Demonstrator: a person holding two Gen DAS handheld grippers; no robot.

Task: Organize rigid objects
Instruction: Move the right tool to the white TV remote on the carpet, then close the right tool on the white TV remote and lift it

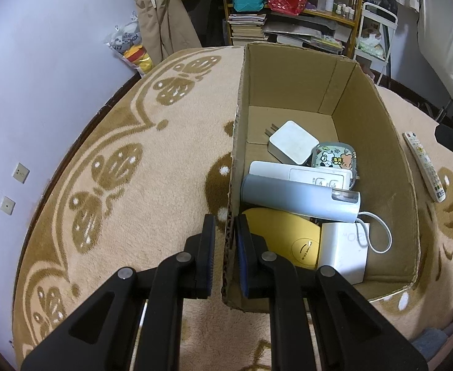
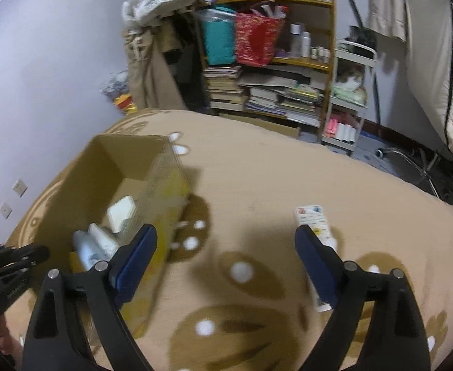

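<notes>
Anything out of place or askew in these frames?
One item: the white remote control lies on the beige patterned rug, outside the brown cardboard box that holds the other gadgets. The open right gripper is near it. The left gripper pinches the box's left wall, whose top edge looks frayed.
</notes>
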